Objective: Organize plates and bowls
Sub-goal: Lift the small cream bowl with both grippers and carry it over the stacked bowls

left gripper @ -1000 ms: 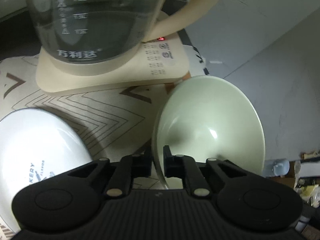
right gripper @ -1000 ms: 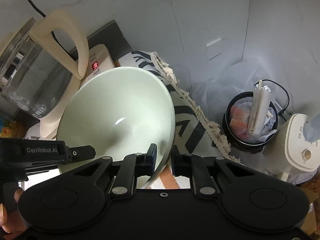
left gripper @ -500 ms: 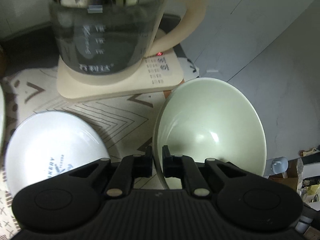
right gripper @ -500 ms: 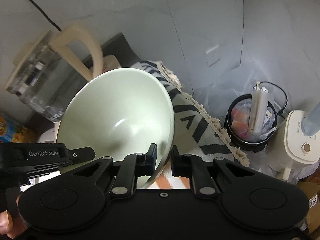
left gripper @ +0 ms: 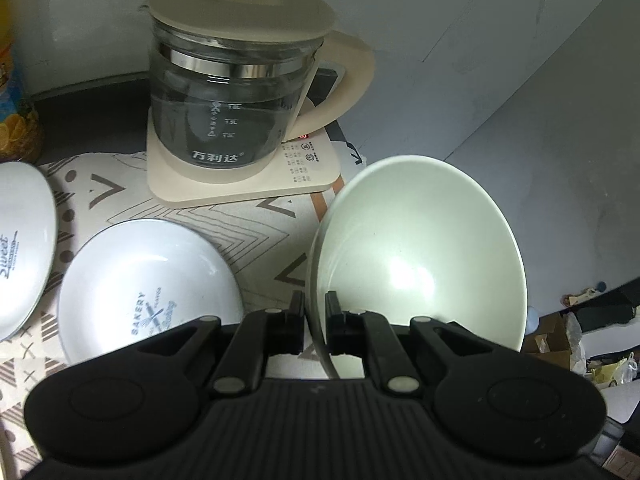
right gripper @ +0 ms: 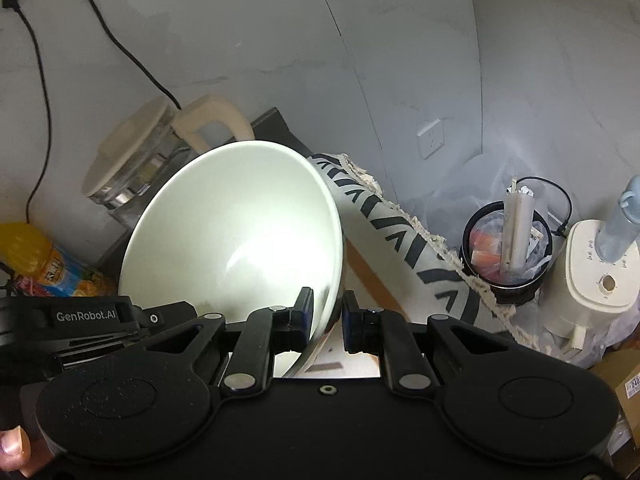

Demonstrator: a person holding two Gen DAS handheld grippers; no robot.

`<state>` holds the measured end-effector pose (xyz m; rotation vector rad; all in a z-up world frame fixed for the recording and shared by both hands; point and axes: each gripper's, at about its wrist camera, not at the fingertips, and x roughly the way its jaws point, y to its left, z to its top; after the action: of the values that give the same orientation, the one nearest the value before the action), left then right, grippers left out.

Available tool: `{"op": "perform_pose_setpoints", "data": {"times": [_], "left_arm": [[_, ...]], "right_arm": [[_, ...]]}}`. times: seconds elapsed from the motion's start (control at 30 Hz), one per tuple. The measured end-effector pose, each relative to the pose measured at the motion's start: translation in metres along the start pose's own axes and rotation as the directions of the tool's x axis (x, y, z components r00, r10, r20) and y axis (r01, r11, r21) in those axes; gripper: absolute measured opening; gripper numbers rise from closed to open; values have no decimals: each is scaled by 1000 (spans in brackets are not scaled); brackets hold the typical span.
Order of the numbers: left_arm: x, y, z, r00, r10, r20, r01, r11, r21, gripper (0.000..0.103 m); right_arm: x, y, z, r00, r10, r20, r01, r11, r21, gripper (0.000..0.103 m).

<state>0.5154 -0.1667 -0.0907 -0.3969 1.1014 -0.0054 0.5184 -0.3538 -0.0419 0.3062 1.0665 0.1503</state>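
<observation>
Both grippers hold one pale green bowl (left gripper: 420, 256) by its rim, lifted above the table and tilted. My left gripper (left gripper: 315, 322) is shut on the rim's left side. My right gripper (right gripper: 326, 318) is shut on the rim's right side; the bowl fills the middle of the right wrist view (right gripper: 236, 232). Two white plates lie on the patterned cloth: one with "BAKERY" print (left gripper: 148, 284) below left of the bowl, another (left gripper: 20, 240) at the far left edge.
A glass kettle (left gripper: 236, 92) on a cream base (left gripper: 240, 180) stands behind the plates; it also shows in the right wrist view (right gripper: 132, 164). An orange bottle (left gripper: 16, 120) stands far left. A bin (right gripper: 506, 244) and white appliance (right gripper: 600, 276) sit beyond the table's right edge.
Both grippers have risen and pulled back with the bowl. The kettle now shows whole, and a second plate has come into view at the left.
</observation>
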Motion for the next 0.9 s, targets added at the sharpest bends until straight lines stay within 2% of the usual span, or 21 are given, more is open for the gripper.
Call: {"op": "perform_pose_setpoints", "data": {"times": [0.47, 0.9], "left_arm": [[-50, 27, -32, 999, -48, 6, 48, 999, 6, 8], [-68, 49, -61, 995, -91, -29, 92, 996, 12, 9]], "right_arm": [[-44, 22, -36, 998, 16, 54, -16, 1000, -9, 16], [-67, 32, -72, 998, -2, 64, 3, 1000, -24, 16]]}}
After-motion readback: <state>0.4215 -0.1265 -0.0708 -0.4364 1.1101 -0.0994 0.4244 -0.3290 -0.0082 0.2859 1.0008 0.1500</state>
